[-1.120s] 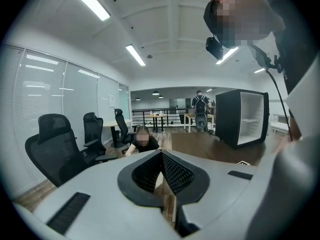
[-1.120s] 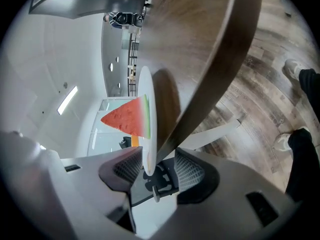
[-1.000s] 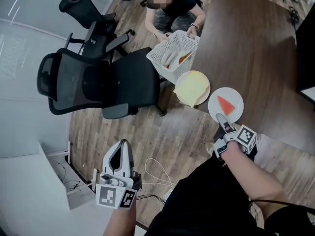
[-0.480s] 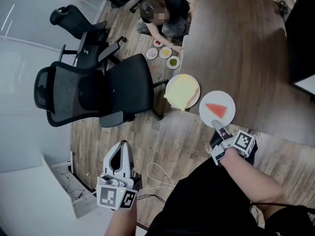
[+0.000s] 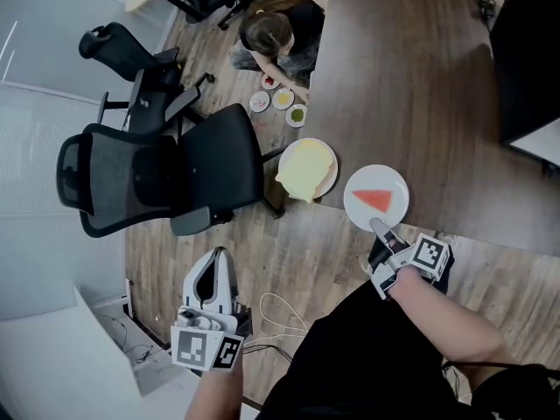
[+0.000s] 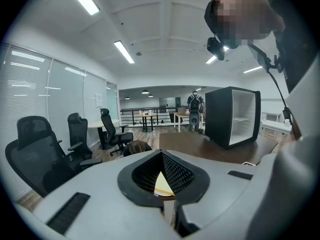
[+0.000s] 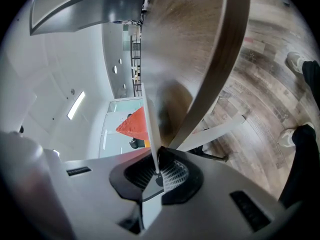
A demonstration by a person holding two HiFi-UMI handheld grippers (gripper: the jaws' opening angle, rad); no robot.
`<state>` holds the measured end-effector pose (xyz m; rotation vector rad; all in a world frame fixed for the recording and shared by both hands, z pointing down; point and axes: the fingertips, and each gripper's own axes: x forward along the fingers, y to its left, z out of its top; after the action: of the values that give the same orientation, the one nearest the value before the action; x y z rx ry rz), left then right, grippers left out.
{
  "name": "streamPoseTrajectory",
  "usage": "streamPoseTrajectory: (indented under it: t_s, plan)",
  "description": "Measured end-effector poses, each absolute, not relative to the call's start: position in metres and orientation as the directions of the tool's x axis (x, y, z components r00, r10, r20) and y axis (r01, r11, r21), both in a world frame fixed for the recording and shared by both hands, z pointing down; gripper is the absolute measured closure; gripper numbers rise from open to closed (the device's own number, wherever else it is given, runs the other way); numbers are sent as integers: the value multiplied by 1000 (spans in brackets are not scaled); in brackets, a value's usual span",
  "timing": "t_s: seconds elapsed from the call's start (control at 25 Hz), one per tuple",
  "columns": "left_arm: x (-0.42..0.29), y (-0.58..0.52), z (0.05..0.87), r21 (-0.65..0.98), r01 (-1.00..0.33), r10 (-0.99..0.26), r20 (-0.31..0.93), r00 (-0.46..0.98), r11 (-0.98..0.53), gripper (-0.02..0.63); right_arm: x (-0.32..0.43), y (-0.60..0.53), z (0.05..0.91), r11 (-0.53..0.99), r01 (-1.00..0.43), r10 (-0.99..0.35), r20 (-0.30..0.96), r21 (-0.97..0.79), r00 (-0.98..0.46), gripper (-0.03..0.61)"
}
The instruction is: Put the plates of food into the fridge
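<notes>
A white plate (image 5: 376,197) with a red wedge of watermelon (image 5: 374,199) rests at the near edge of the brown table (image 5: 411,86). My right gripper (image 5: 378,226) is shut on the plate's near rim. In the right gripper view the rim (image 7: 150,109) runs edge-on into the shut gripper (image 7: 156,169), with the wedge (image 7: 132,124) beside it. A second plate holding pale yellow food (image 5: 306,166) sits to the left, overhanging the table corner. My left gripper (image 5: 213,280) hangs low over the floor, shut and holding nothing (image 6: 167,206). The black fridge (image 6: 232,116) stands open on the table.
A black office chair (image 5: 157,178) stands just left of the table corner, with others behind it. A person (image 5: 276,38) crouches on the wood floor by three small dishes (image 5: 280,101). A white cable (image 5: 276,309) lies on the floor near my left gripper.
My right gripper has shut on the watermelon plate's rim. The white basket by the person is gone, and small dishes now lie on the floor. The left gripper has stayed put.
</notes>
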<state>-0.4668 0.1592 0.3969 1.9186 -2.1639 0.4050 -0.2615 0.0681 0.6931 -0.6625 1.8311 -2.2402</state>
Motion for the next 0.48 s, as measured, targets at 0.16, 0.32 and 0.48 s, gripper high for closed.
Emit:
streamPoseTrajectory:
  t_s: [0.16,0.32,0.48]
  plan:
    - [-462,153,395,-57,-994,-933,342,-112,98,610,-261,65,679,-226,-101,-409,188,-969,-893,560]
    - [-449,142,389,-64,-994,-936,338,-103,87,609,-249,54,667,-223,-81,-411,169,-971,-896,560]
    - [-436,130,384,-74,-995,-937,336,-92,71,609,-238,43,656,-223,-64,-423,156,-973,-893,560]
